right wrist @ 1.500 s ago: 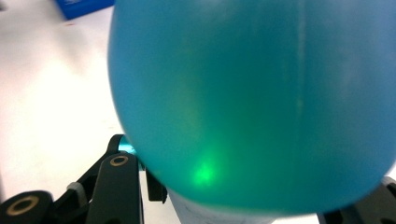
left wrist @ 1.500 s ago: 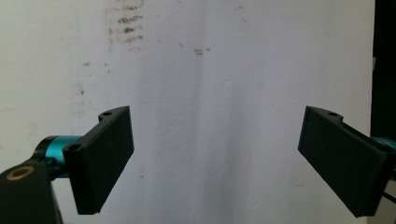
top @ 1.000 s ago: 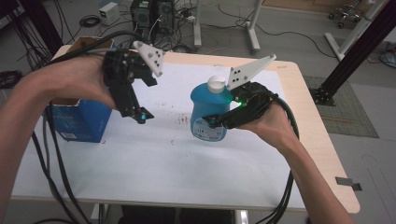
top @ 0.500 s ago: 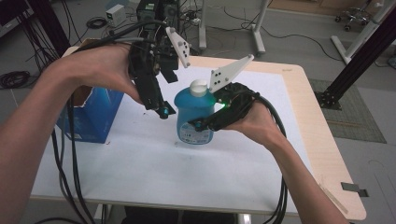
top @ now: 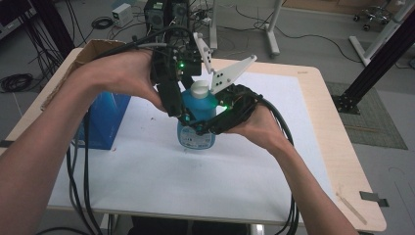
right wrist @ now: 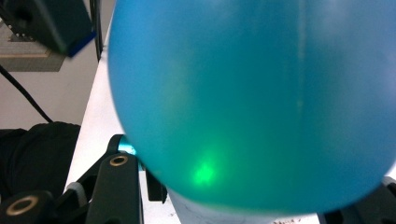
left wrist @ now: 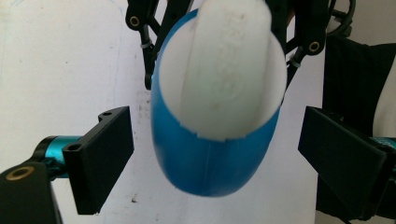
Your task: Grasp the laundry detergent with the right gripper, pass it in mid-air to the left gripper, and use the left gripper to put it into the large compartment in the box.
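Table (top: 303,161): light wooden top, most of it under a white sheet (top: 161,171). Your forearms come in from the bottom of the high view and meet over its middle.

Blue box (top: 105,120): stands at the left of the sheet, partly behind your left forearm, well apart from the bottle. An open brown cardboard flap (top: 95,49) shows above it.

Blue bottle (top: 196,120): upright on the sheet near the table's middle, between your two grippers. Pale label low on the body; white cap (top: 199,89) on top. In the left gripper view the cap (left wrist: 219,65) faces the camera, with raised lettering too blurred to read, and the blue body (left wrist: 210,161) falls away beneath it.

Right gripper (top: 208,125): in your right hand, laid sideways, clamped on the bottle's body from the right. In the right gripper view the blue wall (right wrist: 261,98) presses close against the lens, with a green light glinting on it.

Left gripper (top: 182,113): in your left hand, pointing down over the bottle's top from the left. Its jaws stand wide apart, one on either side of the bottle's upper part, each with a clear gap to the blue surface in the left gripper view (left wrist: 210,165).
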Tool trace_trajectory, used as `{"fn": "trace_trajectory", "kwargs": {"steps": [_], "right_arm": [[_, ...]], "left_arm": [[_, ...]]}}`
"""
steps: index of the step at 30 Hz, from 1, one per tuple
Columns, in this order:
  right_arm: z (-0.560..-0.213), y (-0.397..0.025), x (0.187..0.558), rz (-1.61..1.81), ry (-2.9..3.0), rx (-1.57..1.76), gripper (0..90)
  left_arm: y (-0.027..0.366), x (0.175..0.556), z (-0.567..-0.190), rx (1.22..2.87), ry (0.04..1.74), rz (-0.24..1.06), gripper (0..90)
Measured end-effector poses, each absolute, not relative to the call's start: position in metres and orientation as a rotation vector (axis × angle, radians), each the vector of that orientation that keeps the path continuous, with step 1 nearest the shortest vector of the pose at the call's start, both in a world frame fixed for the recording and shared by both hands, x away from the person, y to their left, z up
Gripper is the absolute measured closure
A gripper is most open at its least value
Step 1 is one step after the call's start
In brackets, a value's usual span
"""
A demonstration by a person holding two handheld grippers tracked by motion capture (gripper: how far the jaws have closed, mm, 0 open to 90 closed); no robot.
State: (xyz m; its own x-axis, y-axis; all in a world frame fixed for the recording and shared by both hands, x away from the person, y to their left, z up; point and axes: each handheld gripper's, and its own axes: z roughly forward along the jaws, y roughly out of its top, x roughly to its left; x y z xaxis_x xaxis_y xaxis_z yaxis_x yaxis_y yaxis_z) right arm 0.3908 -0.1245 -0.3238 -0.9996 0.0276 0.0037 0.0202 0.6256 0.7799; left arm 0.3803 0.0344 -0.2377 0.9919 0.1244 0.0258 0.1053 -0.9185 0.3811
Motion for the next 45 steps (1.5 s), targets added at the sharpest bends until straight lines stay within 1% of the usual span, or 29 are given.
{"fn": "trace_trajectory", "kwargs": {"steps": [14, 16, 23, 29, 37, 45], "right_arm": [[-0.325, -0.124, 0.391, 1.362, 2.825, 0.049, 46.3], [-0.325, -0.124, 0.391, 1.363, 2.823, 0.048, 46.2], [-0.327, -0.123, 0.391, 1.362, 2.824, 0.055, 46.2], [-0.328, -0.124, 0.391, 1.362, 2.83, 0.062, 46.2], [-0.329, -0.124, 0.391, 1.364, 2.827, 0.059, 46.2], [-0.328, -0.125, 0.391, 1.361, 2.829, 0.074, 46.2]], "left_arm": [[0.021, 0.383, -0.242, 2.73, 0.159, 0.064, 10.5], [0.021, 0.383, -0.241, 2.731, 0.159, 0.061, 14.5], [0.022, 0.383, -0.24, 2.723, 0.169, 0.06, 17.2], [0.022, 0.383, -0.241, 2.73, 0.161, 0.049, 22.0], [0.022, 0.383, -0.241, 2.74, 0.165, 0.066, 27.6], [0.022, 0.382, -0.24, 2.738, 0.165, 0.071, 30.1]]}}
